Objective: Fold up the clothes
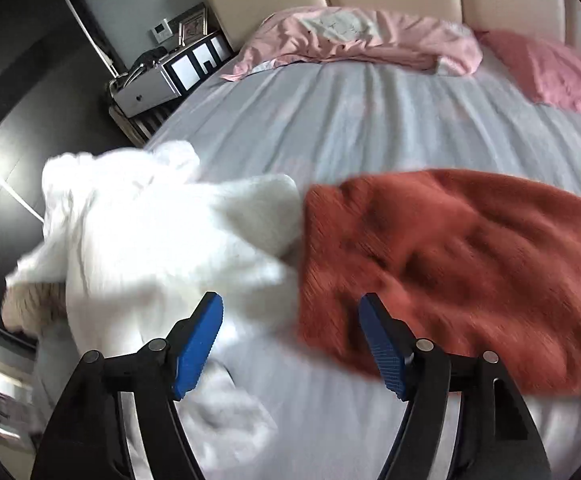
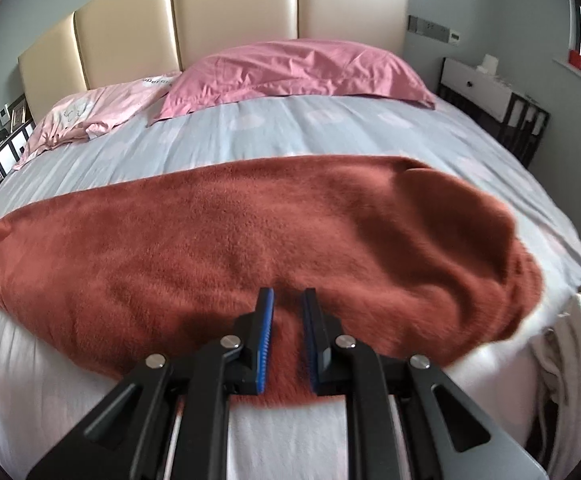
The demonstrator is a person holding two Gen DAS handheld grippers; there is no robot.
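Bed (image 2: 330, 136) with a grey-blue cloud-print sheet carries the task item: a rust-red fuzzy fleece garment (image 2: 250, 248) spread flat across the width of the mattress, long axis side to side, near the foot edge. Right tool (image 2: 288, 300) has its blue-padded fingers nearly pressed together on the garment's near hem, a fold of red fleece pinched in the narrow gap between them. Left tool (image 1: 290, 308) is spread wide, nothing between the pads; it hangs over the sheet at the garment's left end, right finger over the red fleece edge, left finger over a crumpled white fluffy garment (image 1: 138, 224) lying just beside the red one, edges about touching. Left view is motion-blurred. Two pink pillows (image 2: 290, 72) sit against the cream padded headboard (image 2: 234, 12). More white fabric (image 2: 570, 340) hangs at the bed's right edge.
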